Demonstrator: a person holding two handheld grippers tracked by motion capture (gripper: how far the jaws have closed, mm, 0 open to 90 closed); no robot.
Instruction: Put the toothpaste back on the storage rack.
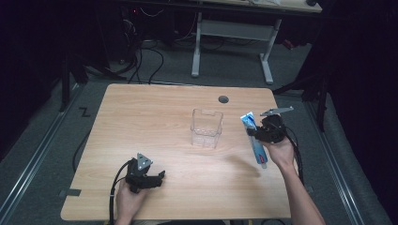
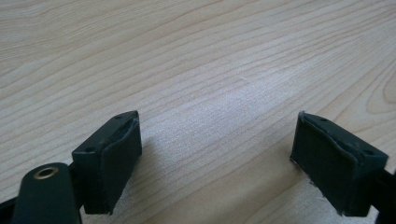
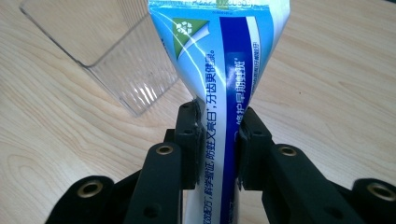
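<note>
On the light wood-grain table (image 1: 141,122), a clear, square-walled plastic container (image 1: 206,127) stands upright near the middle, open at the top. The right gripper (image 1: 256,132), held in the person's right hand (image 1: 281,152) toward the table's right edge, has its two black jaws closed on a blue-and-white toothpaste tube (image 1: 254,138) printed with Chinese characters. In the right gripper view the jaws pinch the tube (image 3: 224,88) across its body, its flat crimped end pointing away from the camera and the clear container (image 3: 116,56) lying just beyond to the left. From above, the tube sits just to the right of the container, apart from it, with its capped end trailing back toward the hand. The left gripper (image 1: 162,177), in the person's left hand (image 1: 127,199), is near the table's front left, well apart from the container. In the left gripper view its jaws stand wide apart with only bare wood between them.
</note>
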